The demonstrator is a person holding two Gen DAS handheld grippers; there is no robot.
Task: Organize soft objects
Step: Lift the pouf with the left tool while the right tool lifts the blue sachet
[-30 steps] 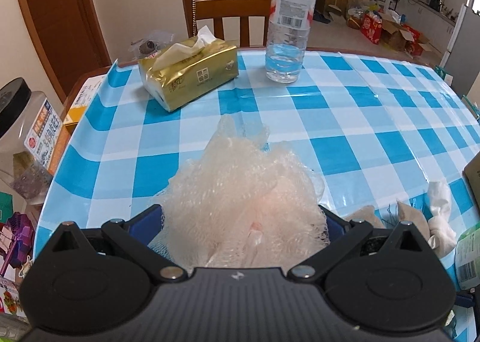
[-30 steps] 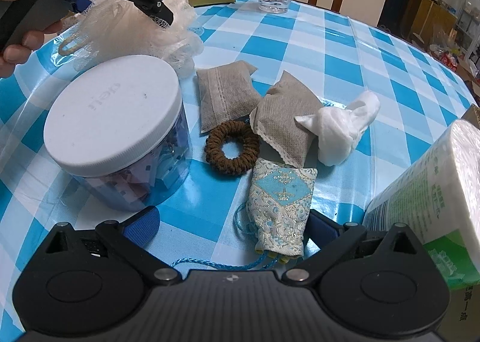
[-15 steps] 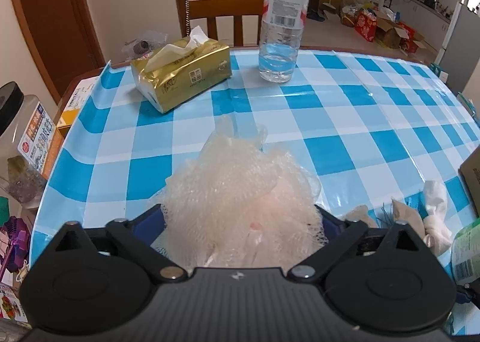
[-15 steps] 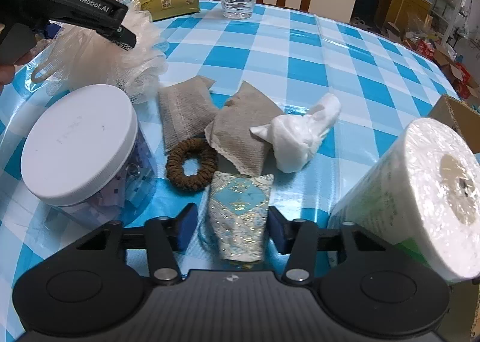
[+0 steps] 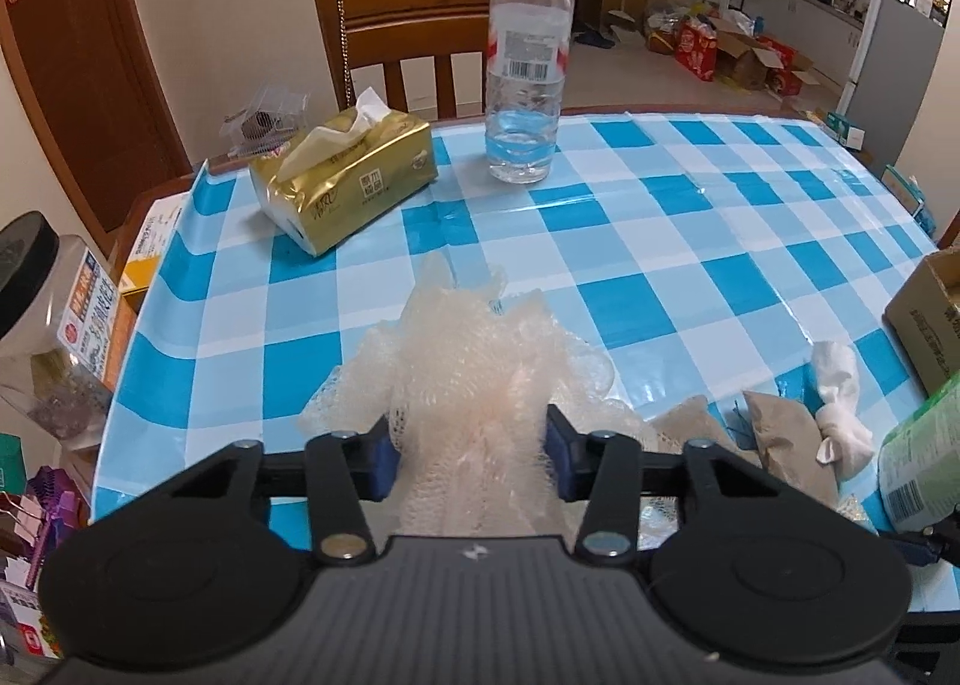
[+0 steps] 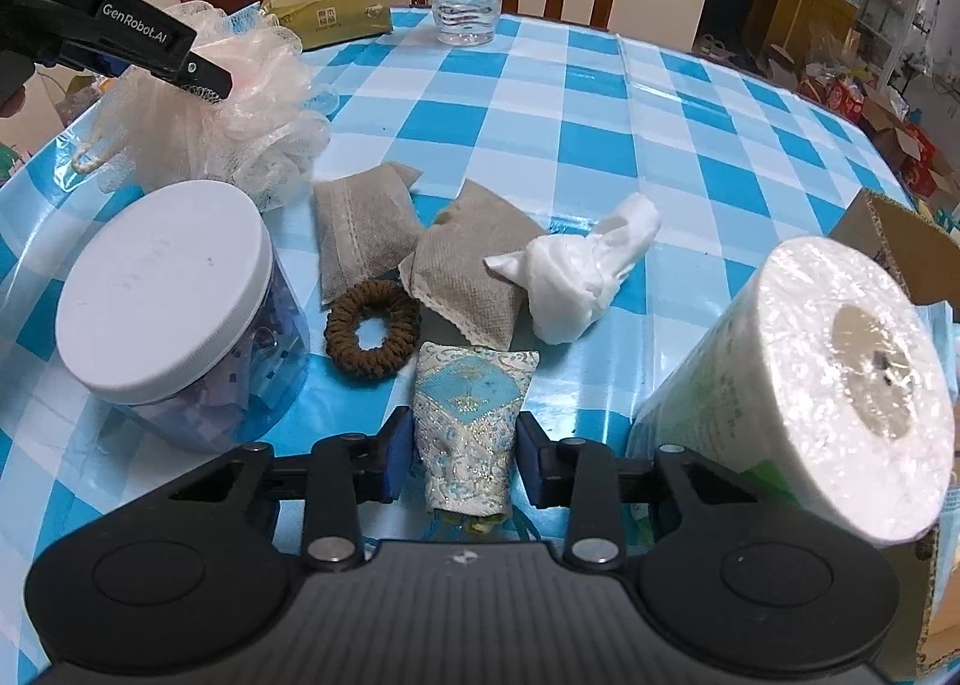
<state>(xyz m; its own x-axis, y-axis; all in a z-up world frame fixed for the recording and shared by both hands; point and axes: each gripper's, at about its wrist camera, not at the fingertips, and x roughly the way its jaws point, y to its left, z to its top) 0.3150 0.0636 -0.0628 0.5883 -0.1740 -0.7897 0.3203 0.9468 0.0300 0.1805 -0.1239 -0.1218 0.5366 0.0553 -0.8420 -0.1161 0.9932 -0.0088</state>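
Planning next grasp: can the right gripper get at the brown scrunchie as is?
Probably not yet: the right gripper is closed around the brocade pouch. The scrunchie lies just ahead-left, uncovered, touching a grey sachet, jar beside it.

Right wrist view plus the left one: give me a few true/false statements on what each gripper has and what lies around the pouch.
1. The left gripper has its jaws closed on the mesh bath pouf. True.
2. The right gripper grips the brown hair scrunchie. False: its jaws flank the blue brocade pouch; the scrunchie lies free on the tablecloth.
3. The white-lidded jar is open. False: its lid is on.
4. The water bottle stands upright beside the gold tissue pack. True.
5. Two grey sachets lie beyond the scrunchie. True.
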